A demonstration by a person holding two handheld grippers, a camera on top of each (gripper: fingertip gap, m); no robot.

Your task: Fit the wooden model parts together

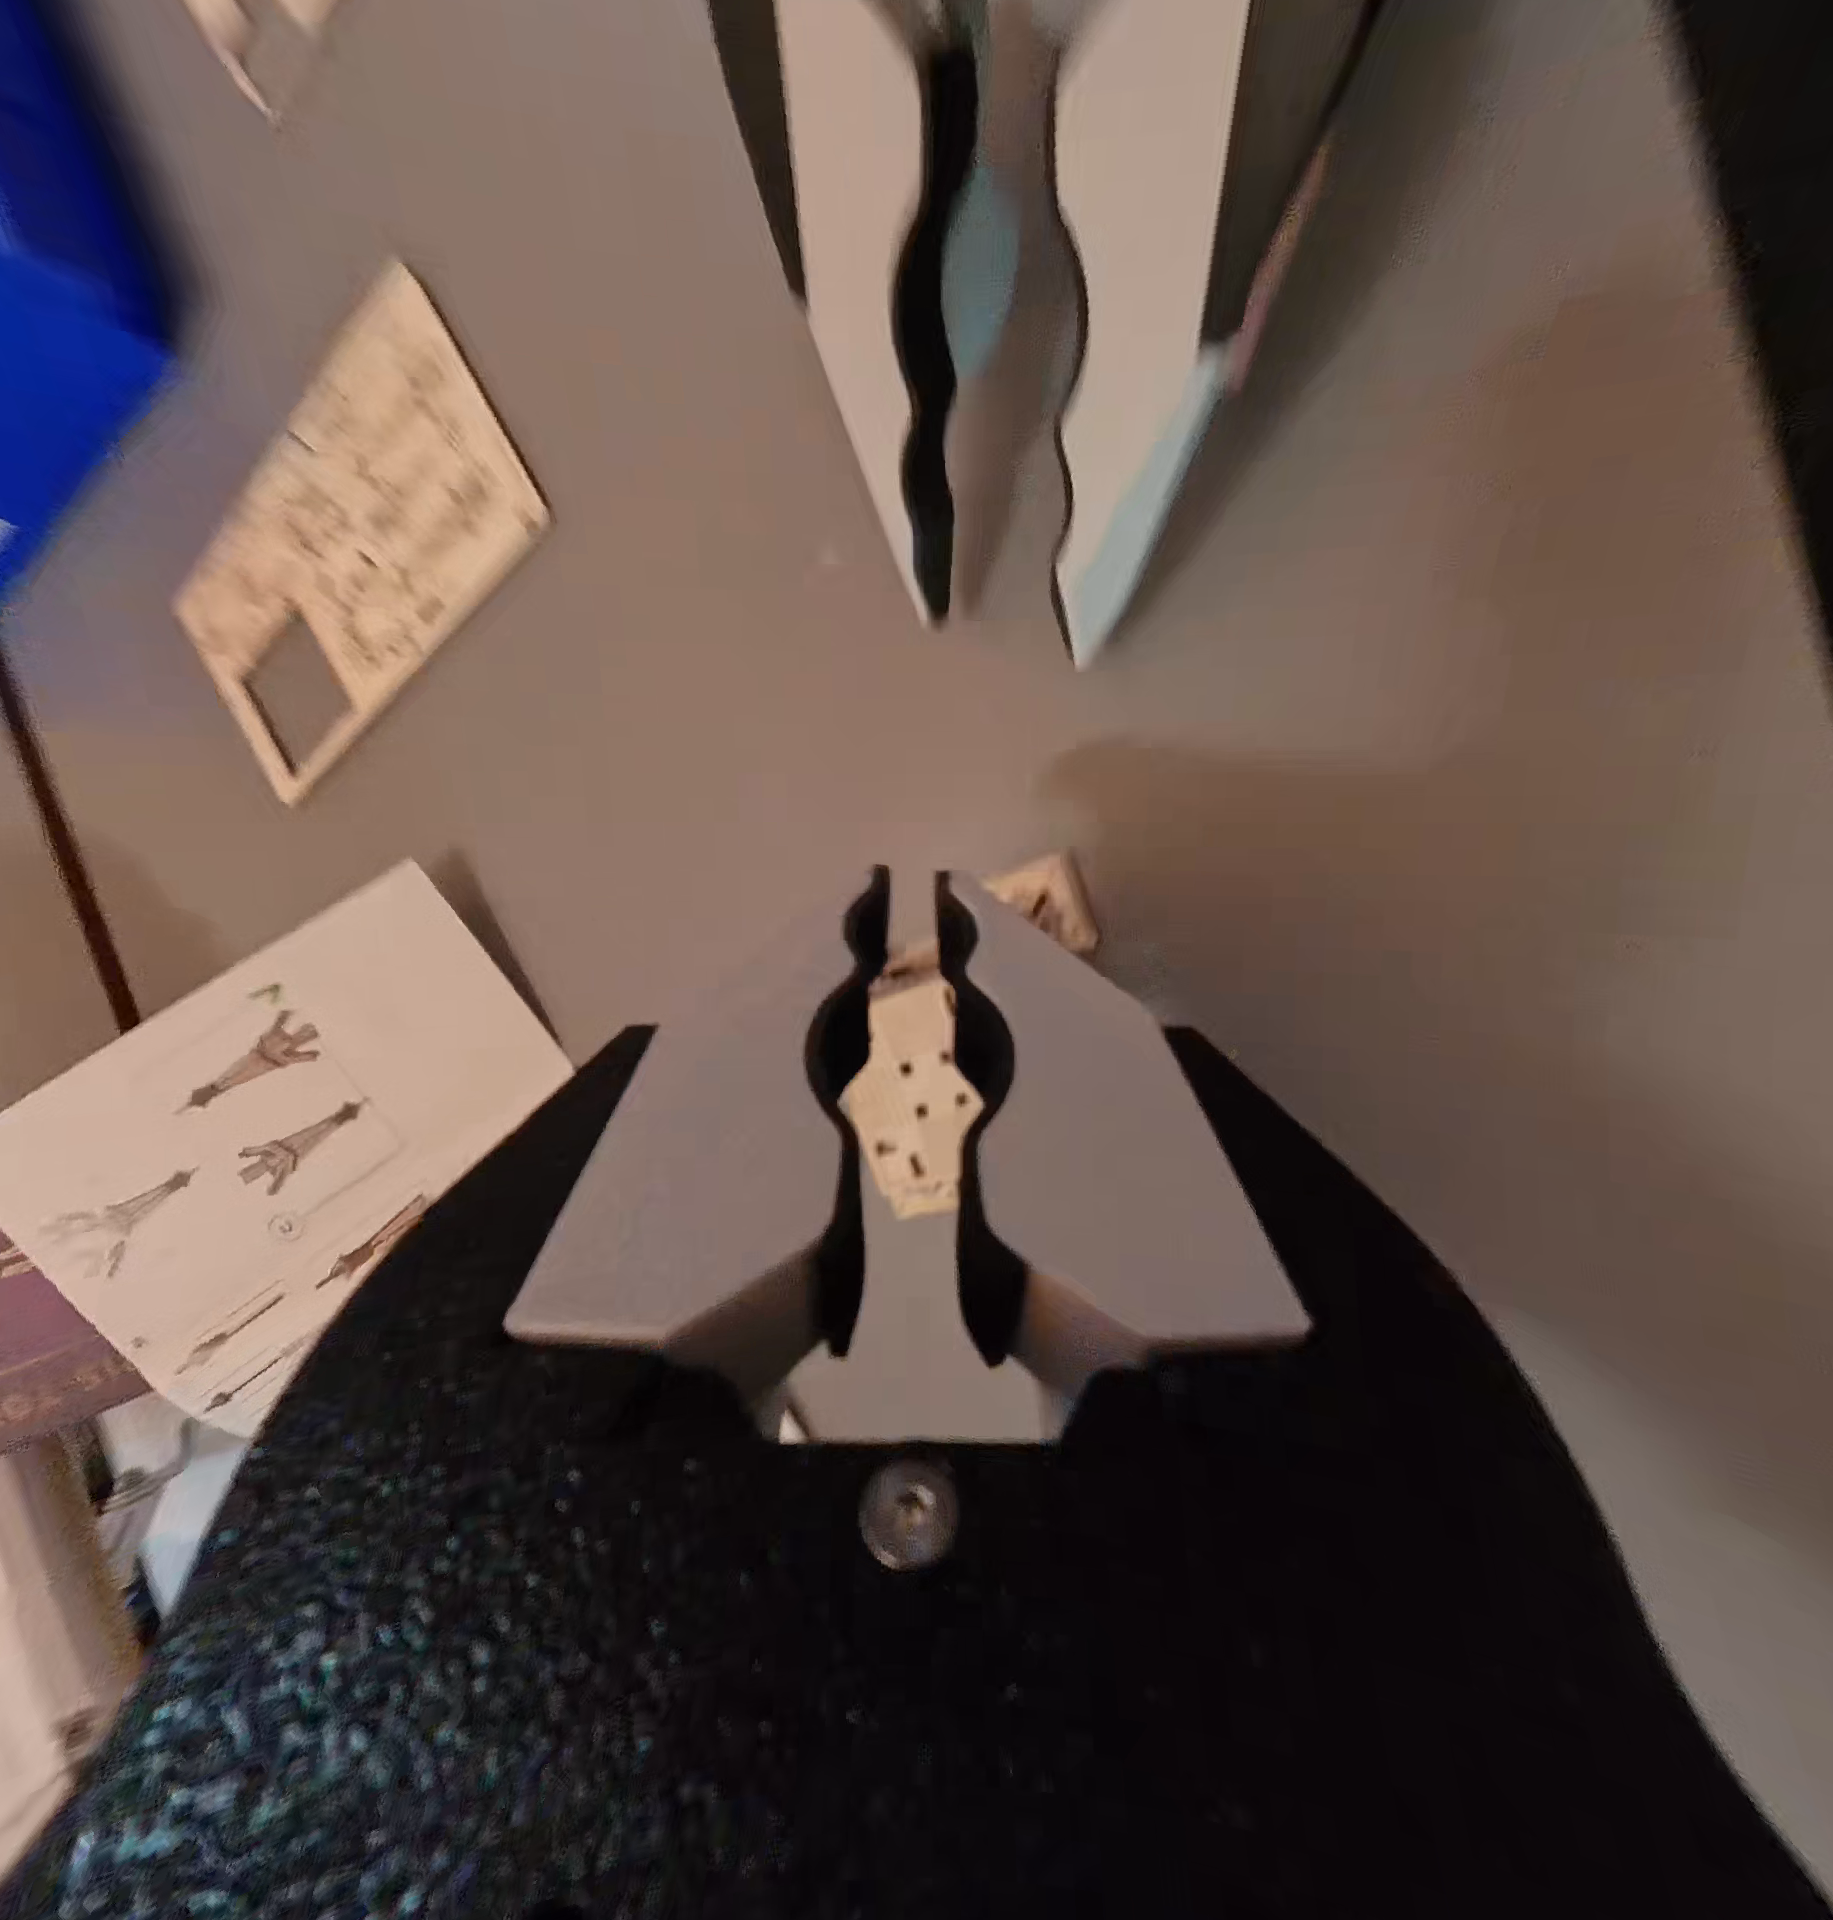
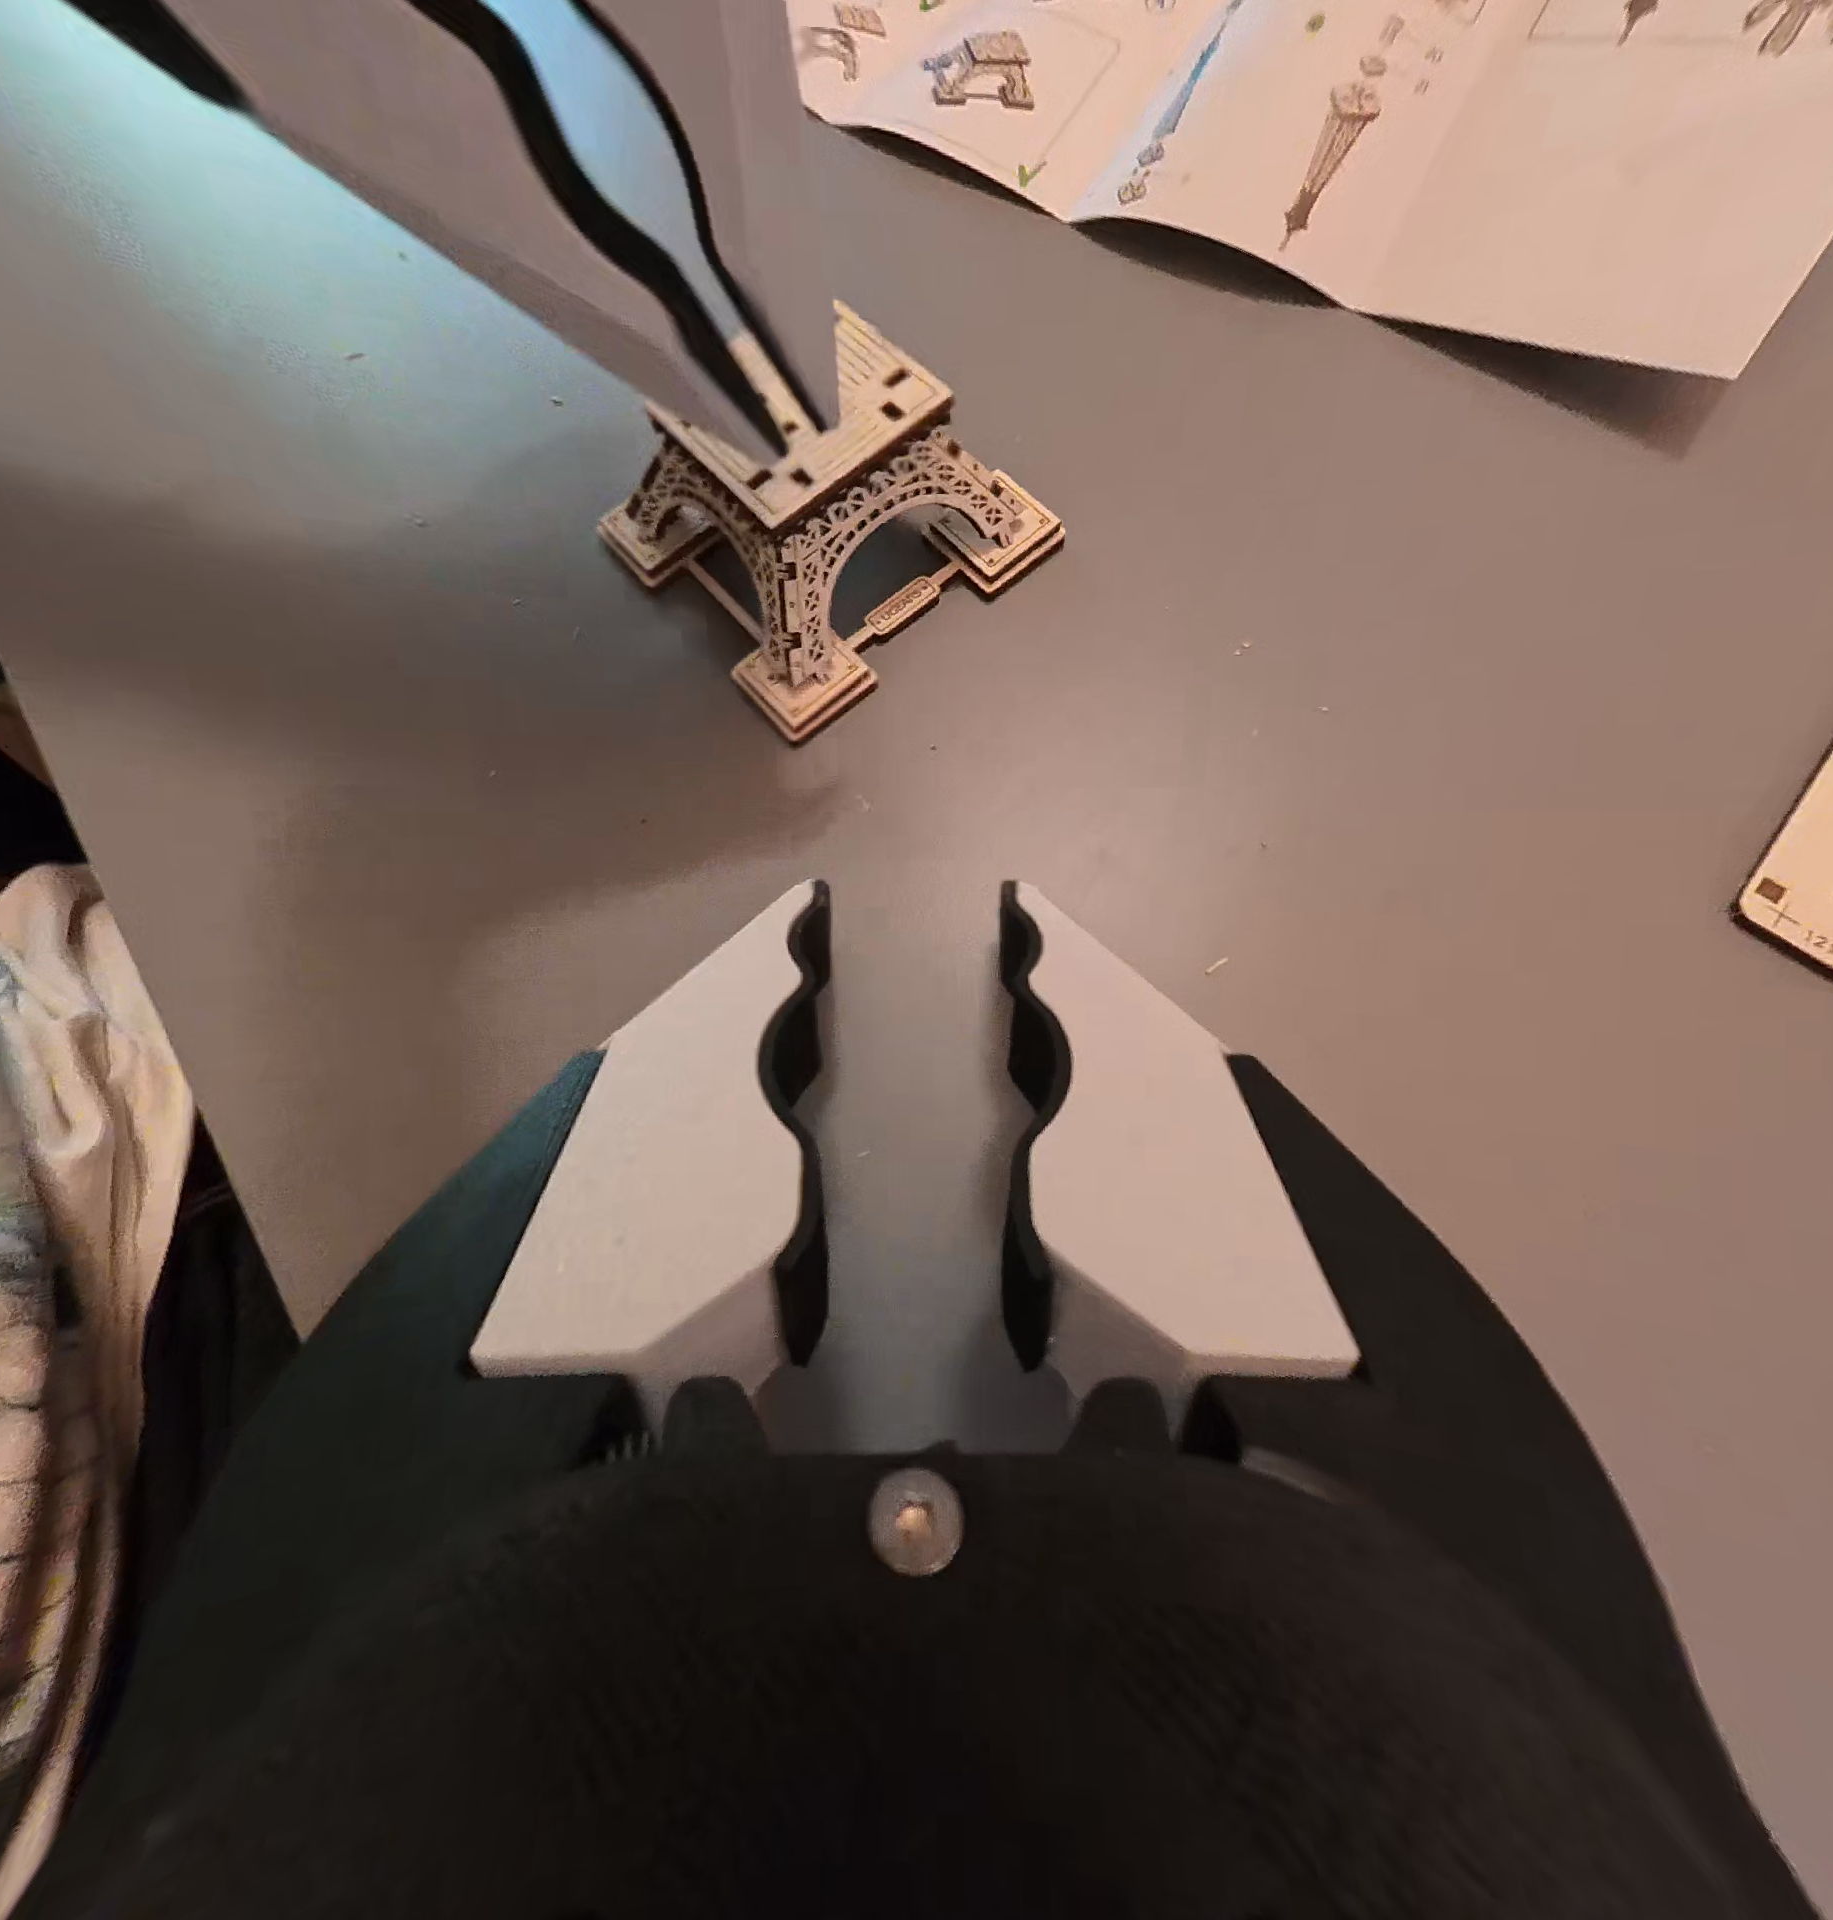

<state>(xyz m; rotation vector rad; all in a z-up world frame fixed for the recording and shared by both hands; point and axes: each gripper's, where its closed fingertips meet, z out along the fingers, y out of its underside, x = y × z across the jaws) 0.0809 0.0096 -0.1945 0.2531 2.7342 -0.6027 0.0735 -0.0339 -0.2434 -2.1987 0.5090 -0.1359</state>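
A wooden lattice tower base (image 2: 839,551) stands on the grey table (image 2: 1307,727), with a flat platform on top and a slanted triangular panel (image 2: 868,358) standing on it. My left gripper (image 2: 777,431) comes down from the upper left, tips at the platform, shut on a thin wooden panel there. In the left wrist view, my left gripper (image 1: 912,883) shows a narrow gap, with the platform (image 1: 917,1117) visible through it. My right gripper (image 2: 914,894) is open and empty, nearer the table's front, apart from the tower; it also shows in the left wrist view (image 1: 1005,634).
A folded instruction sheet (image 2: 1411,156) lies behind the tower, and shows in the left wrist view (image 1: 247,1122). A wooden parts sheet (image 1: 361,530) lies flat, at the right edge in the right wrist view (image 2: 1826,883). A blue object (image 1: 39,312) and cloth (image 2: 29,1143) lie at the sides. Left tips to right tips: about 7 centimeters.
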